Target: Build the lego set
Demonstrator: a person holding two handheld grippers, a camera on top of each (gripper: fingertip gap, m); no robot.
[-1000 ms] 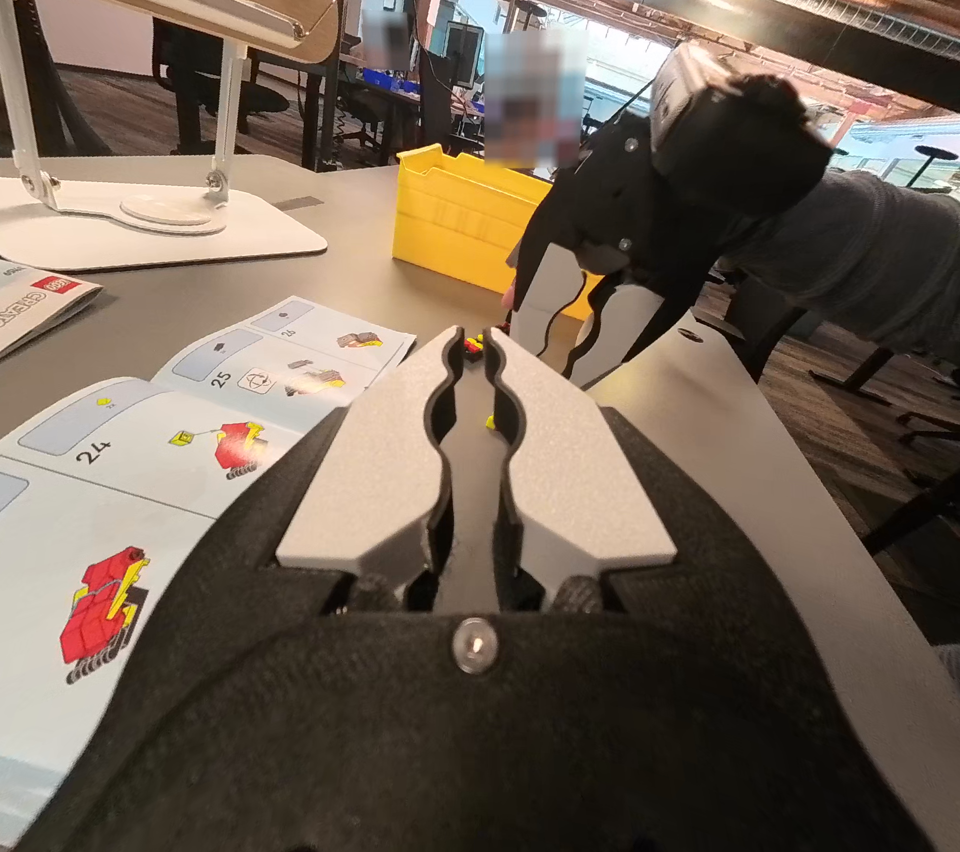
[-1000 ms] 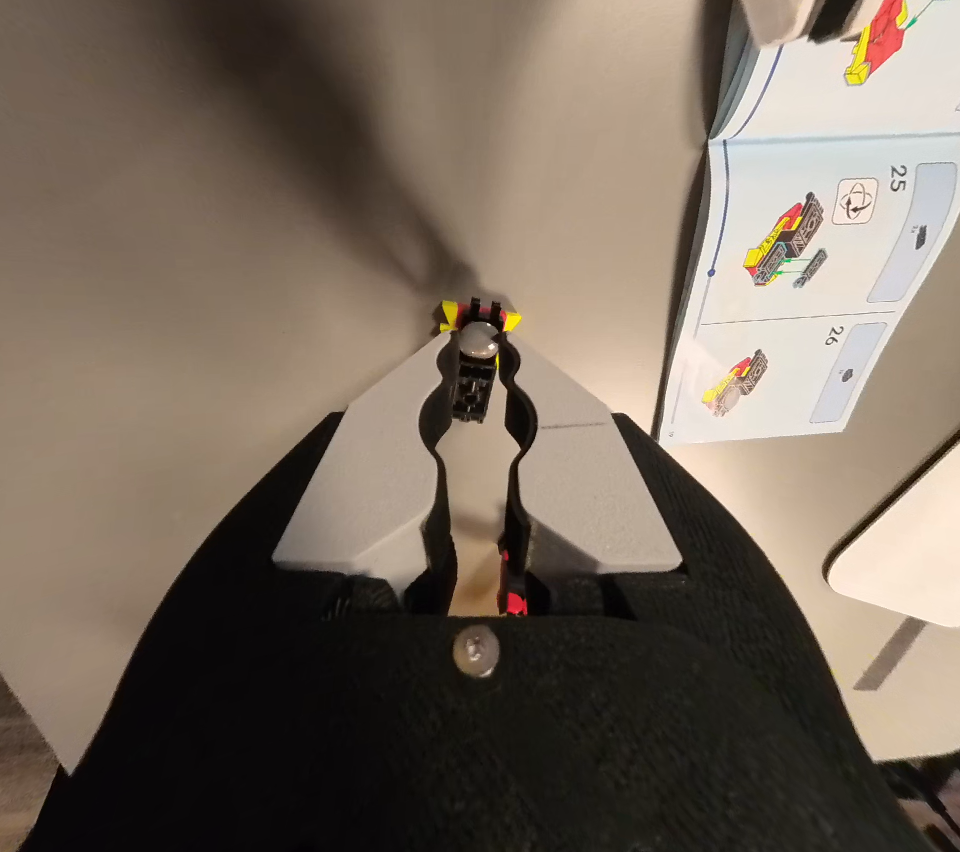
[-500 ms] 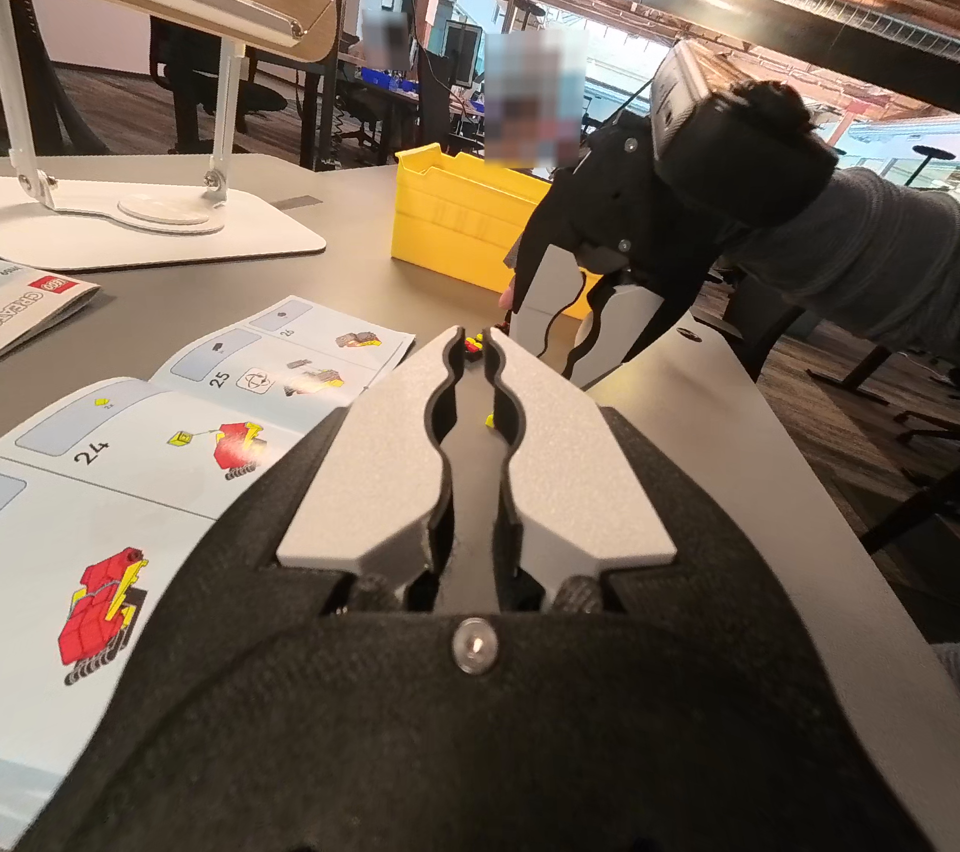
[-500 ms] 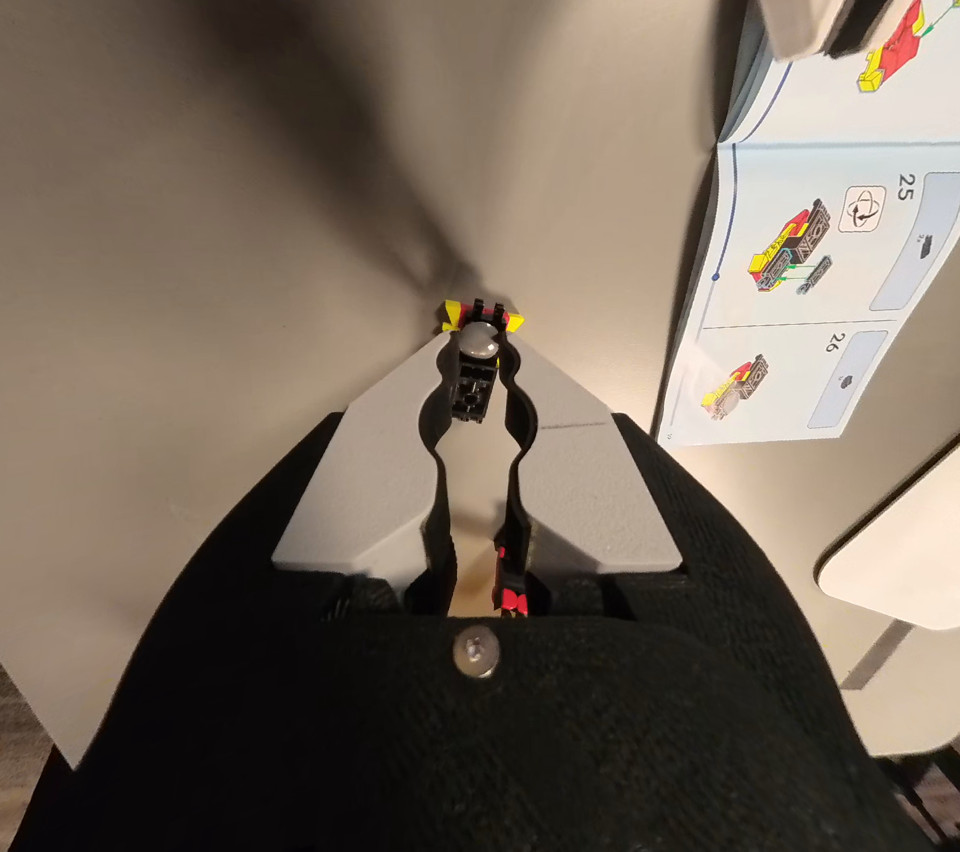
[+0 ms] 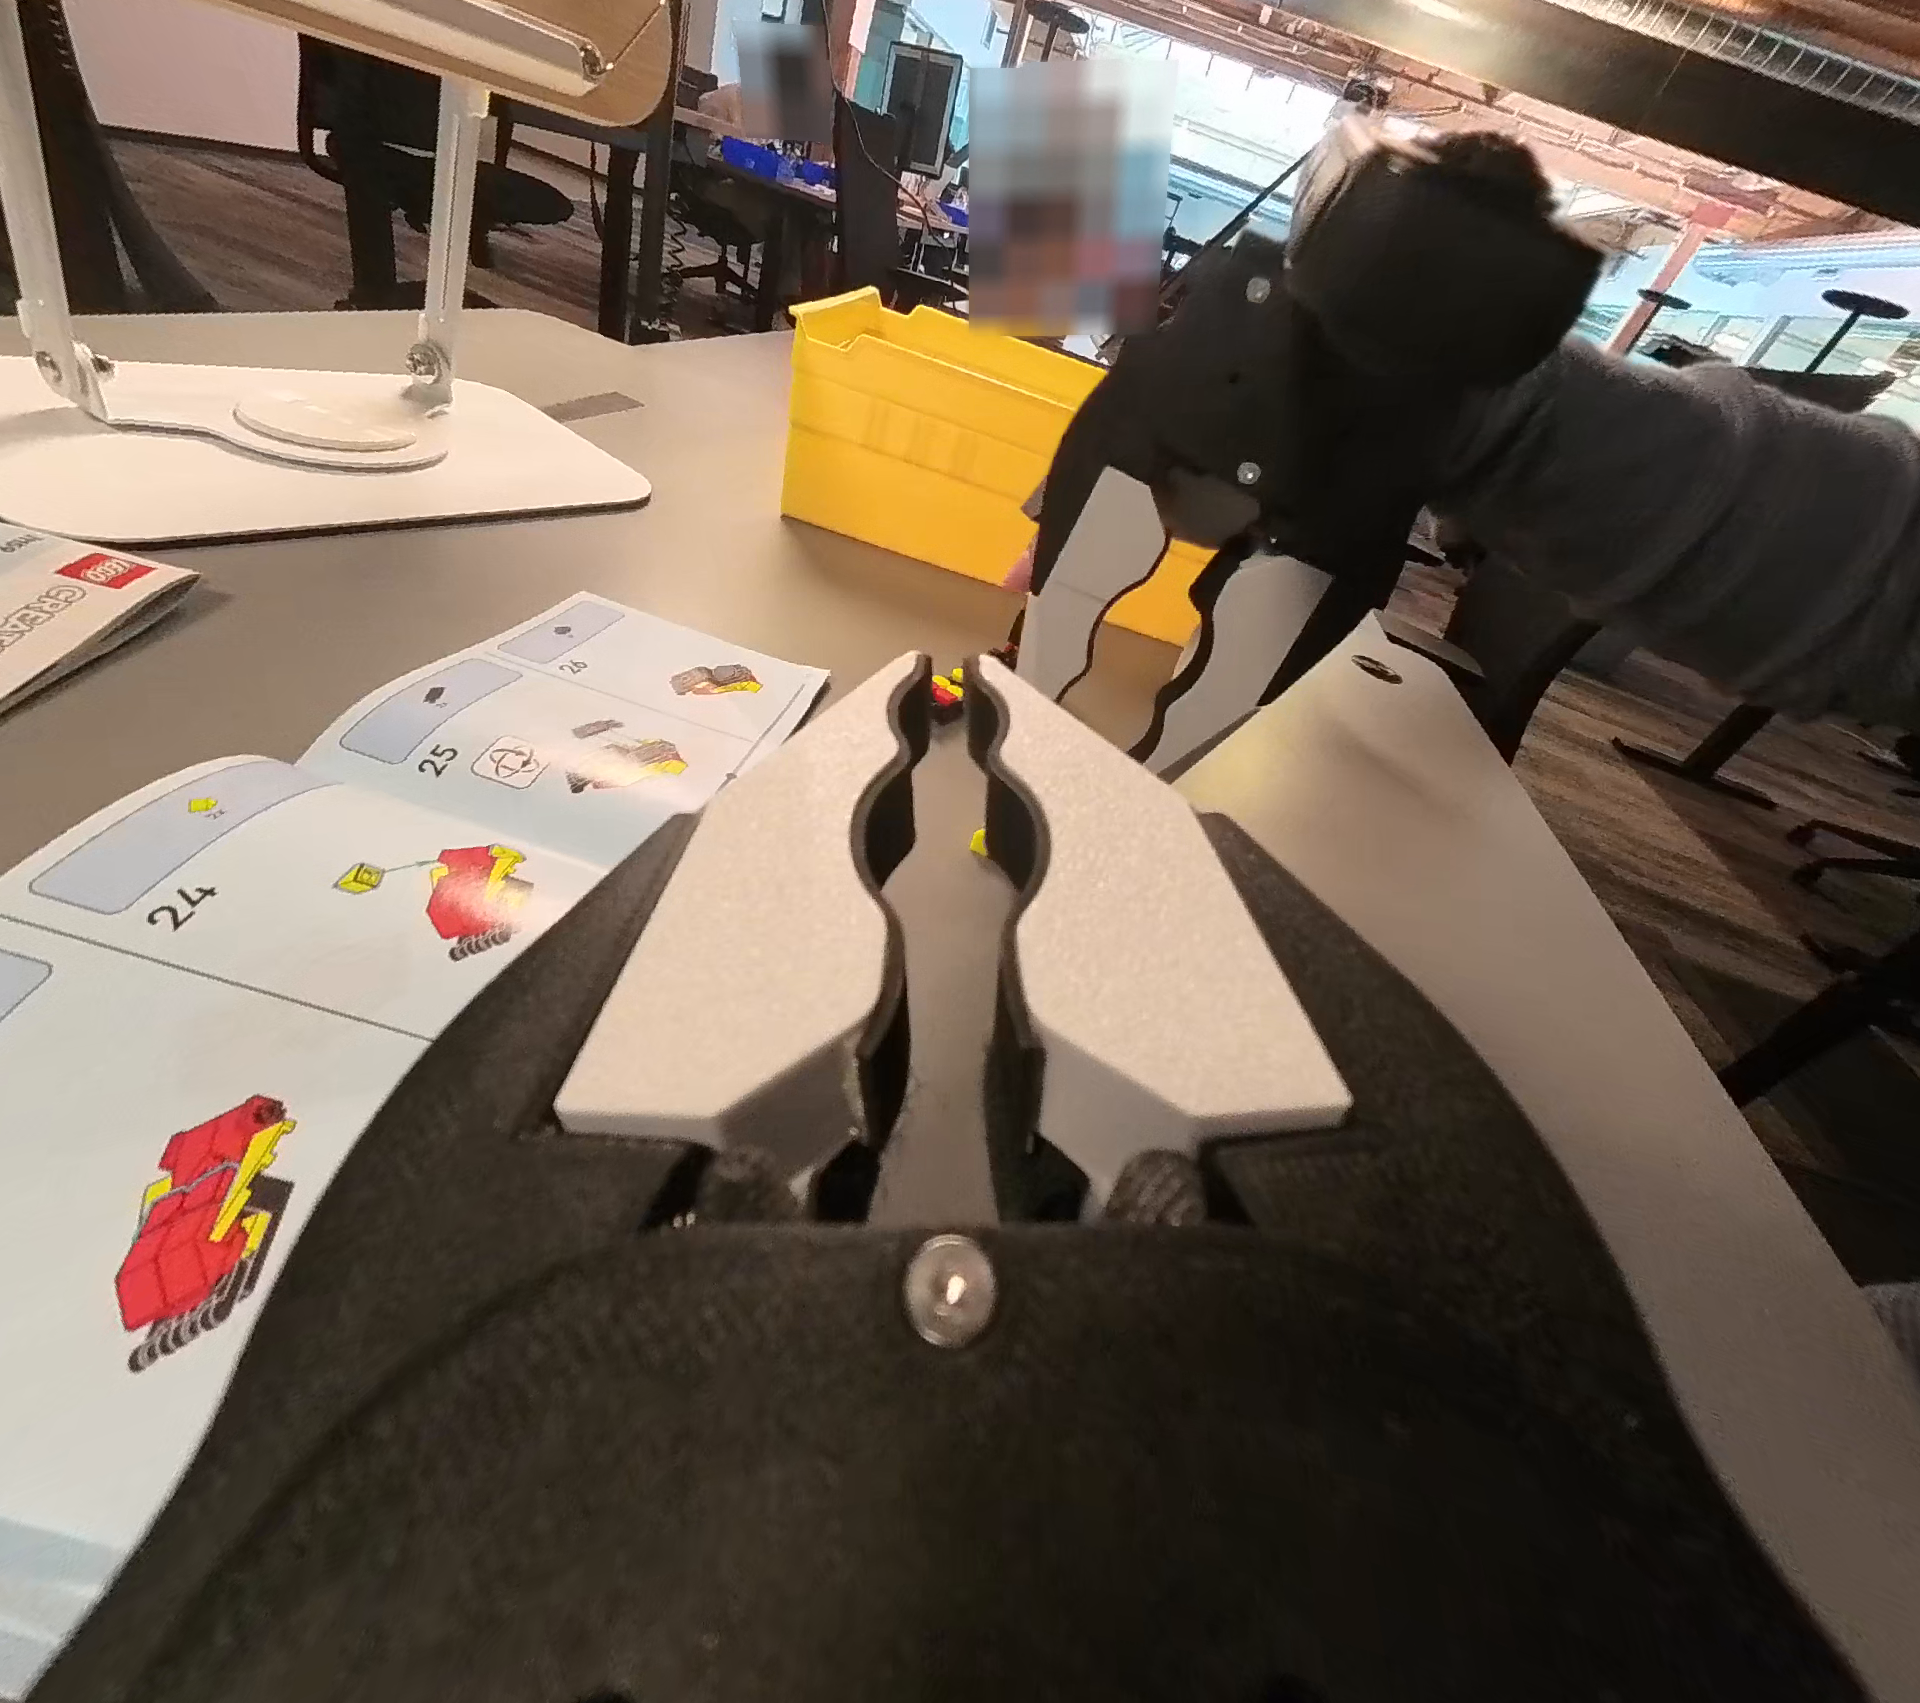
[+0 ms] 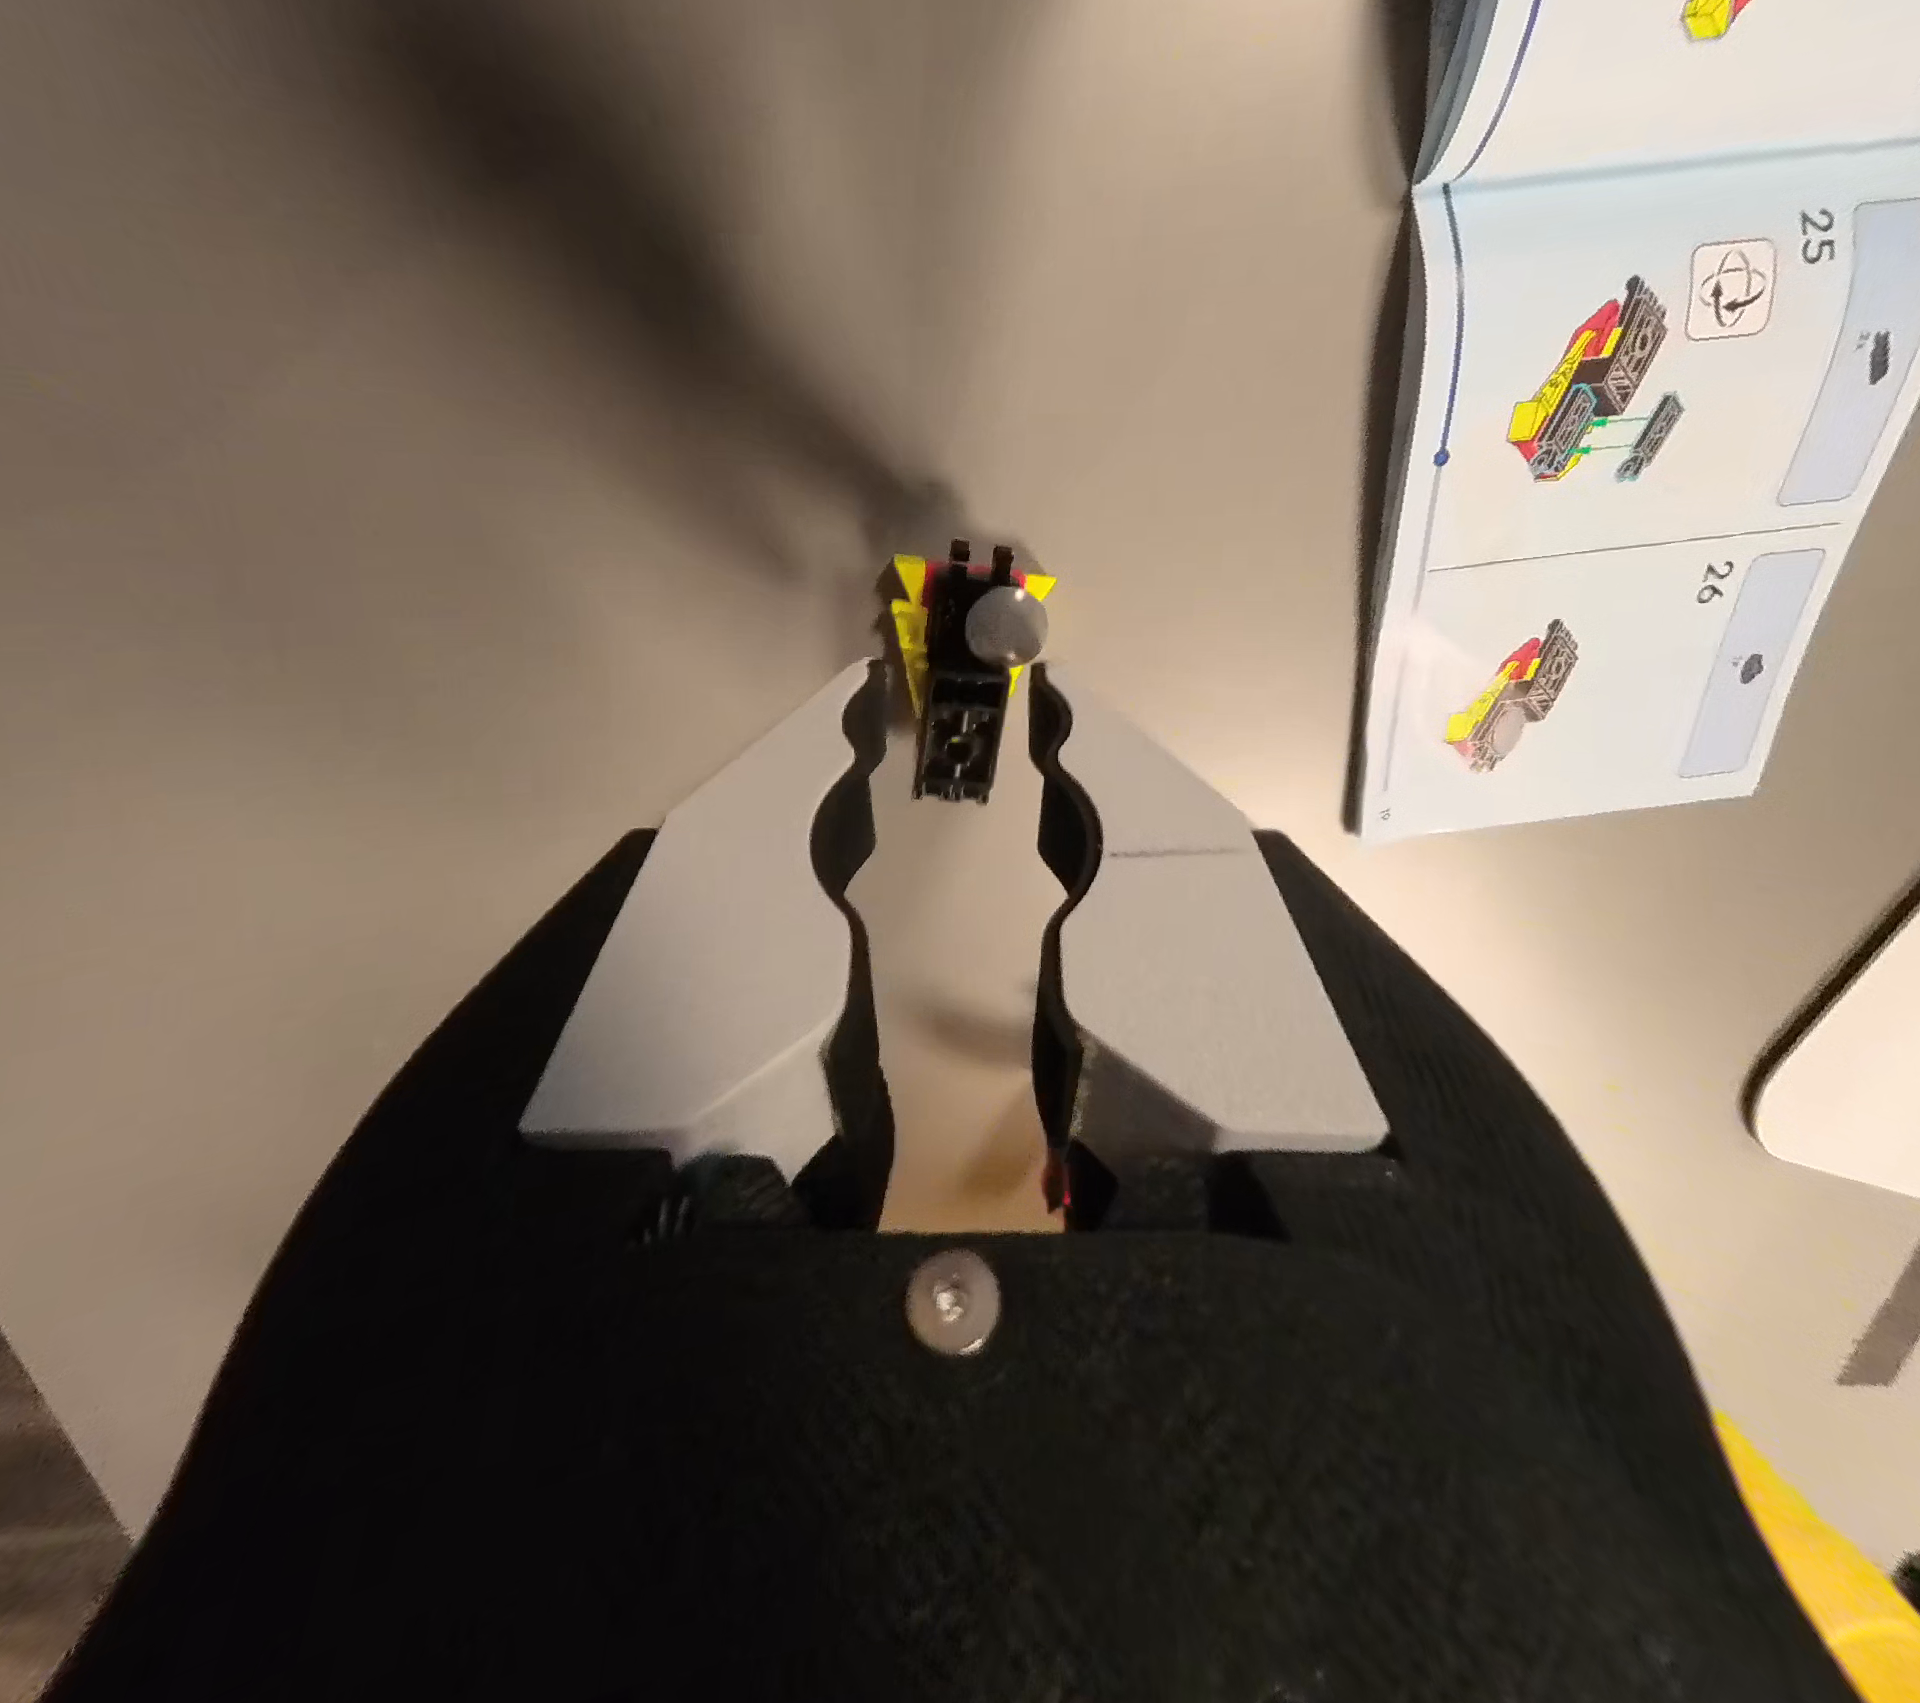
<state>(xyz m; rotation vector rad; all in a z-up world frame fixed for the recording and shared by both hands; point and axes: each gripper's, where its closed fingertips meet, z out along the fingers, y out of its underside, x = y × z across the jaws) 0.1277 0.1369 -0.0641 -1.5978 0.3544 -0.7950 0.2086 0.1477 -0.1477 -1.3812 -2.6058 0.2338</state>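
A small Lego model of black, red and yellow bricks with a grey round stud lies on the grey table between the tips of my right gripper. The jaws stand apart, with a gap showing at the left finger. In the left wrist view the right gripper points down at the table with its fingers spread. My left gripper is shut and empty, low over the table, and points at the model, which shows just past its tips. A tiny yellow piece lies on the table under the left fingers.
An open instruction booklet lies to the left of my left gripper and shows in the right wrist view too. A yellow bin stands behind the model. A white stand base is at the far left. The table edge runs close on the right. My right fingertips sit around 12 cm from my left ones.
My right gripper's jaws have spread apart and no longer clamp the Lego model. It has also come nearer to the table. The left gripper has barely moved.
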